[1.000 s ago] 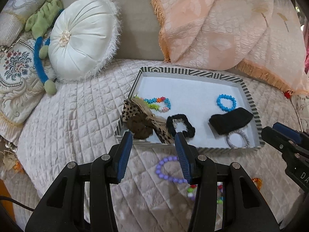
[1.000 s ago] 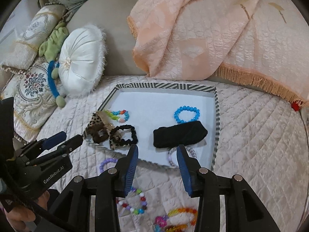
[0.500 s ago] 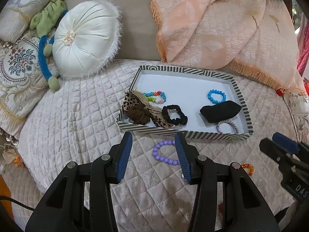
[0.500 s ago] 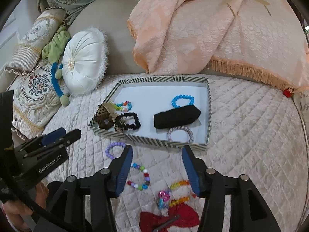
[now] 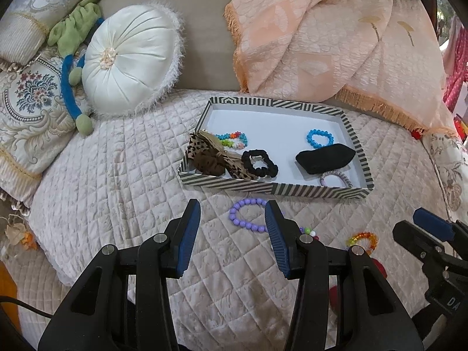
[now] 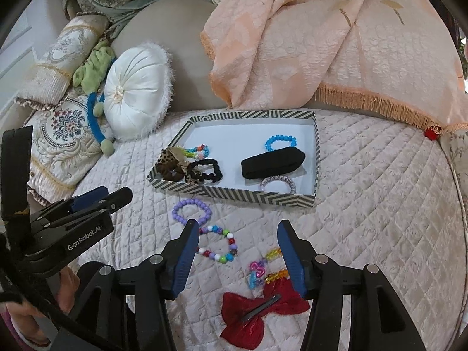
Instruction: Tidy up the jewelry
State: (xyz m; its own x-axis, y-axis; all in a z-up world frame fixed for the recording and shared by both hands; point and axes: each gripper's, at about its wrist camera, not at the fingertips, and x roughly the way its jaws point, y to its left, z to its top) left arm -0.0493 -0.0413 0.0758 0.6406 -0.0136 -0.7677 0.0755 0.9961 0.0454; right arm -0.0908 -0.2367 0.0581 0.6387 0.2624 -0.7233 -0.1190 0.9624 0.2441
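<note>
A striped tray [image 5: 272, 188] [image 6: 234, 196] on the quilted bed holds a leopard bow [image 5: 209, 158], a black scrunchie [image 5: 259, 163], a black band [image 5: 324, 158], a blue bracelet [image 5: 319, 139], a multicoloured bracelet [image 5: 234, 139] and a silver hair tie [image 6: 278, 182]. In front of the tray lie a purple bead bracelet [image 5: 248, 215] [image 6: 191, 212], a multicoloured bead bracelet [image 6: 219, 244], an orange bracelet with a pink charm [image 6: 263, 269] and a red bow clip [image 6: 260, 313]. My left gripper [image 5: 232, 231] is open and empty, just short of the purple bracelet. My right gripper [image 6: 238, 256] is open and empty above the loose bracelets.
A round white cushion [image 5: 128, 61], a green and blue plush toy [image 5: 73, 44] and embroidered pillows [image 5: 26, 111] lie at the left. A peach fringed blanket [image 5: 336, 44] is draped behind the tray. The bed edge curves along the right [image 6: 450, 175].
Both grippers have pulled back from the tray and stayed open. The loose bracelets and the red bow have come into view in front of the tray.
</note>
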